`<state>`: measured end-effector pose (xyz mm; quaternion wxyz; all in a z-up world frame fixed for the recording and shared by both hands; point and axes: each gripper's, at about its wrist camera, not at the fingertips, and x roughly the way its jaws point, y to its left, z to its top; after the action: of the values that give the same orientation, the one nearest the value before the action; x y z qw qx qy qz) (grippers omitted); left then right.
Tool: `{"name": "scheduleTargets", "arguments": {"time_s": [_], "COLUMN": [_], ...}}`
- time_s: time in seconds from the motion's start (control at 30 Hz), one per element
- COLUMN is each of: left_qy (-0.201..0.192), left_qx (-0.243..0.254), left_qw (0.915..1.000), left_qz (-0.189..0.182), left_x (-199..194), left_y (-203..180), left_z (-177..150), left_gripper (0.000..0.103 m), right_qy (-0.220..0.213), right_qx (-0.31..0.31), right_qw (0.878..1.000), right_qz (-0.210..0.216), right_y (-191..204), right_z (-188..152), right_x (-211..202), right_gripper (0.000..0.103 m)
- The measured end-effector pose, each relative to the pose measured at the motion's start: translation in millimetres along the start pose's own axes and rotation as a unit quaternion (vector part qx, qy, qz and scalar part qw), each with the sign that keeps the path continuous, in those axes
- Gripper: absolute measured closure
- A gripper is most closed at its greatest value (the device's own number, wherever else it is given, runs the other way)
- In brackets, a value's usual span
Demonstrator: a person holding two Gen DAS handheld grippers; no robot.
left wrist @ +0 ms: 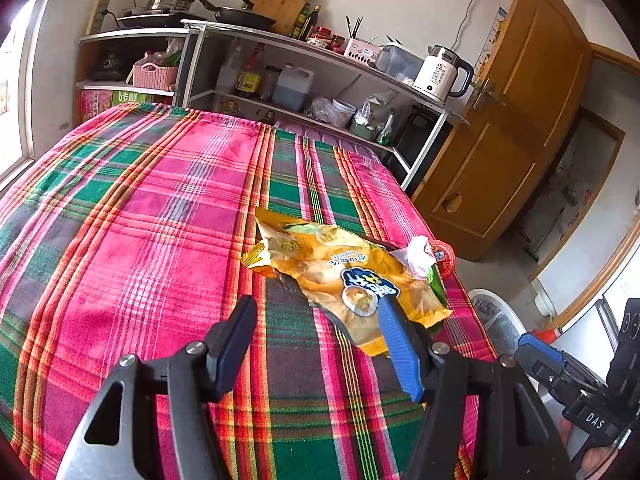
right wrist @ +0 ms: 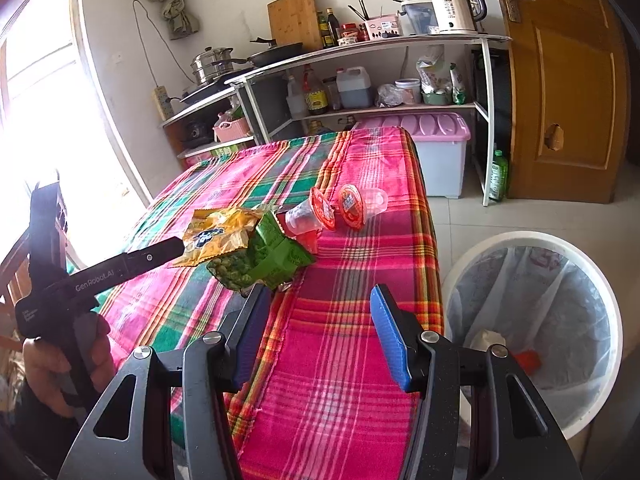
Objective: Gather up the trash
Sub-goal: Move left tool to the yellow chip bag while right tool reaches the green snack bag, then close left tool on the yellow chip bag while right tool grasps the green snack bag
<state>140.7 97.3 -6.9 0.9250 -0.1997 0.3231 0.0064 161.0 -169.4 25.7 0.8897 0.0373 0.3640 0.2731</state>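
A yellow snack bag [left wrist: 340, 276] lies on the plaid tablecloth [left wrist: 160, 208]; it also shows in the right wrist view [right wrist: 218, 236]. My left gripper [left wrist: 316, 304] is open, its right finger at the bag's near edge. A green pea snack bag [right wrist: 264, 260] lies against the yellow one. Two clear jelly cups with red lids [right wrist: 316, 212] [right wrist: 360, 204] lie on their sides beyond it. My right gripper [right wrist: 320, 300] is open and empty above the cloth, just right of the green bag. The white trash bin [right wrist: 532, 320] stands on the floor to the right, lined with a bag.
Metal shelves [right wrist: 360, 76] with bottles, pans and a kettle [right wrist: 456, 4] stand behind the table. A pink-lidded storage box [right wrist: 436, 148] sits under them. A wooden door [right wrist: 568, 80] is at the right. A window [right wrist: 40, 80] is at the left.
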Motion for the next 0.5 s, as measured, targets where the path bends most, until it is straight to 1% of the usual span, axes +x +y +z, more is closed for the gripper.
{"name": "scheduleTargets", "arguments": {"time_s": [0.23,0.4,0.5], "left_qy": [0.022,0.032,0.04], "left_qx": [-0.035,-0.048,-0.071], "left_qw": [0.999,0.9979,0.9958], "left_qz": [-0.017,-0.031,-0.042], "left_x": [20.7,28.5,32.5], "left_y": [3.6,2.9,7.5], "left_z": [7.2,7.5,6.7], "left_gripper": [0.038,0.038,0.038], "right_qy": [0.007,0.01,0.011], "right_qx": [0.0,0.0,0.0], "right_qw": [1.0,1.0,1.0], "right_qz": [-0.003,-0.004,-0.005], "right_y": [-1.9,-3.6,-4.5], "right_z": [2.3,1.3,1.8], "right_x": [9.4,11.1,11.8], "right_gripper": [0.05,0.05,0.05]}}
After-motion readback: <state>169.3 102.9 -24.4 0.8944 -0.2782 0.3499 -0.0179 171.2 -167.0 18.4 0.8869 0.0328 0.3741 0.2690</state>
